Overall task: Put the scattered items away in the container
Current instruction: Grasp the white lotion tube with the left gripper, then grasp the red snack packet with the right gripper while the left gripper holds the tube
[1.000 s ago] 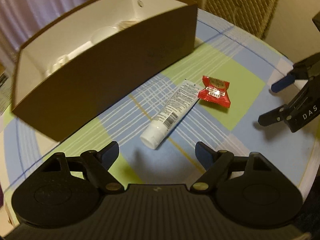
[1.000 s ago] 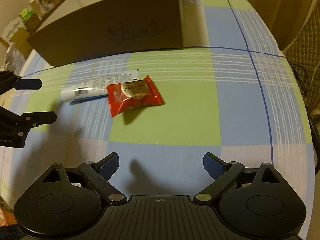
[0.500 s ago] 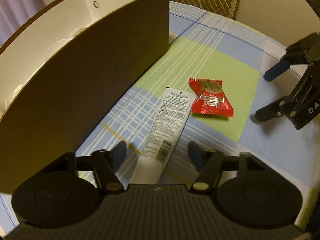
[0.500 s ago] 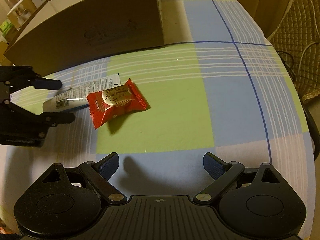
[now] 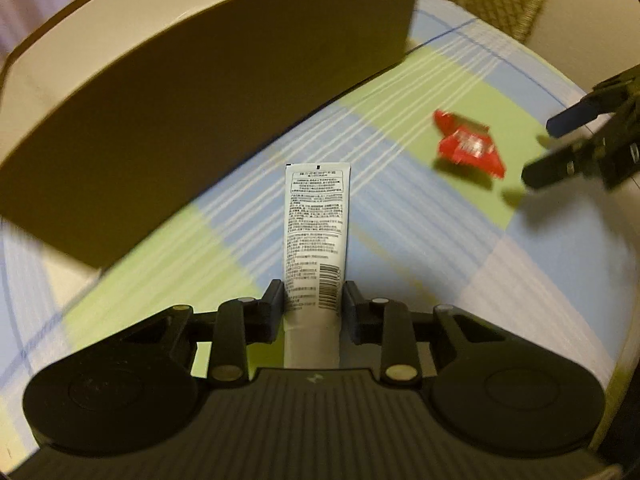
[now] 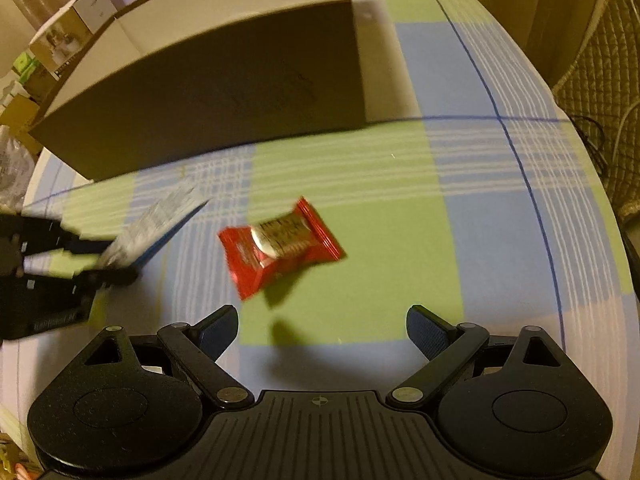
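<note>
White tube (image 5: 315, 232) sits clamped in the left tongs (image 5: 313, 300); the wide-open right tongs (image 6: 322, 330) face the red packet (image 6: 280, 246).

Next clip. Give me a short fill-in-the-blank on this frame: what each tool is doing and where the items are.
1. The left tool is shut on the ____.
2. The right tool is ____ and holds nothing.
3. The red packet lies on the ____.
4. The box stands ____ the packet, seen from the right wrist.

Missing words: tube; open; tablecloth; behind
</note>
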The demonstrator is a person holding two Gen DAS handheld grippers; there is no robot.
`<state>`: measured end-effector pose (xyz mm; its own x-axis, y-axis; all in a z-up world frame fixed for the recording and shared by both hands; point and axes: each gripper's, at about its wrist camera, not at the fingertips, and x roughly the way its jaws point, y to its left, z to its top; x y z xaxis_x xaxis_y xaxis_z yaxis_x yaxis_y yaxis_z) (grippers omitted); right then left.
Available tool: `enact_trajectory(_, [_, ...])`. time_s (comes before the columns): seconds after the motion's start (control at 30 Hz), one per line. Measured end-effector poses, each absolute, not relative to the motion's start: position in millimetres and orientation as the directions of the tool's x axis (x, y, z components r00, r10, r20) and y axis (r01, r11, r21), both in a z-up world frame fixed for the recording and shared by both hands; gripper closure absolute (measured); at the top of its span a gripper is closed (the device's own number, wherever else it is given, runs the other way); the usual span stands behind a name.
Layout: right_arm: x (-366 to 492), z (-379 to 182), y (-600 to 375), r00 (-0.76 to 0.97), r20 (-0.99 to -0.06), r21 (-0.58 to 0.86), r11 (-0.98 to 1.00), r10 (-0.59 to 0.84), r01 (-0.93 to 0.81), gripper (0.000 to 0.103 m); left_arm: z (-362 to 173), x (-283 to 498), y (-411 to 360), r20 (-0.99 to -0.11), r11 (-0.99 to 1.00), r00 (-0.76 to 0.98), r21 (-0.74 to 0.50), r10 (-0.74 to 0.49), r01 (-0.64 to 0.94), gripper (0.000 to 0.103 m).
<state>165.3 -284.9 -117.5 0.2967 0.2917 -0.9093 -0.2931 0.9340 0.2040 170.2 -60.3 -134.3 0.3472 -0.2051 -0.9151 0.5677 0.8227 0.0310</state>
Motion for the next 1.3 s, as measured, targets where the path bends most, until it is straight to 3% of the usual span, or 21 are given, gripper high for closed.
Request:
enact_trajectory(0.1, [174, -112, -289, 0.346, -0.874, 0.290, 0.937, 0.342, -0.195, 0.007, -133, 160, -46, -0.923, 0.862, 0.334, 0.004, -0.192, 0.506, 0.076])
enact_trajectory(0.23, [193, -119, -306, 0.391, -0.827, 0.469, 0.880, 0.405, 0.079, 0.007, -133, 154, -39, -0.923, 0.891, 0.338, -0.012, -0.184, 0.454, 0.067])
enact_trajectory(0.4, [206, -125, -276, 0.387, -0.869, 0.345, 0.938, 0.308, 0.027, 0.008, -128, 153, -33, -0.916, 0.905, 0.359, -0.012, -0.181, 0.425, 0.060])
enact_trajectory(0.43, [204, -125, -269, 0.392, -0.872, 0.319, 0.948, 0.294, -0.003, 0.016, -127, 154, -33, -0.913, 0.907, 0.365, -0.012, -0.181, 0.421, 0.057])
enact_trajectory(0.47, [203, -127, -263, 0.390, -0.875, 0.296, 0.954, 0.287, -0.038, 0.046, -126, 155, -32, -0.911, 0.908, 0.370, -0.012, -0.183, 0.419, 0.057])
enact_trajectory(0.5, [202, -130, -258, 0.377, -0.880, 0.284, 0.956, 0.289, -0.070, 0.057, -125, 156, -32, -0.909, 0.908, 0.375, -0.011, -0.184, 0.418, 0.056])
enact_trajectory(0.73, [180, -132, -255, 0.367, -0.876, 0.232, 0.941, 0.312, -0.247, 0.057, -127, 162, -37, -0.905, 0.898, 0.376, -0.012, -0.197, 0.440, 0.056])
enact_trajectory(0.87, [164, -126, -264, 0.373, -0.865, 0.205, 0.915, 0.336, -0.348, 0.055, -136, 165, -44, -0.911, 0.884, 0.359, -0.010, -0.200, 0.467, 0.056])
enact_trajectory(0.9, [162, -126, -267, 0.376, -0.867, 0.191, 0.916, 0.326, -0.353, 0.031, -138, 164, -46, -0.906, 0.884, 0.371, -0.005, -0.202, 0.468, 0.055])
enact_trajectory(0.97, [156, -123, -274, 0.411, -0.857, 0.176, 0.927, 0.310, -0.331, 0.003, -138, 163, -47, -0.903, 0.883, 0.373, -0.015, -0.214, 0.470, 0.066])
enact_trajectory(1.0, [153, -120, -279, 0.427, -0.844, 0.190, 0.925, 0.325, -0.328, 0.004, -137, 163, -48, -0.902, 0.883, 0.376, -0.011, -0.211, 0.469, 0.077])
enact_trajectory(1.23, [144, -116, -285, 0.403, -0.845, 0.218, 0.914, 0.352, -0.342, 0.004, -138, 152, -57, -0.908, 0.896, 0.347, -0.065, -0.236, 0.439, 0.075])
enact_trajectory(1.3, [147, -116, -280, 0.404, -0.842, 0.213, 0.907, 0.359, -0.362, 0.004, -138, 155, -56, -0.908, 0.905, 0.342, -0.086, -0.244, 0.416, 0.068])
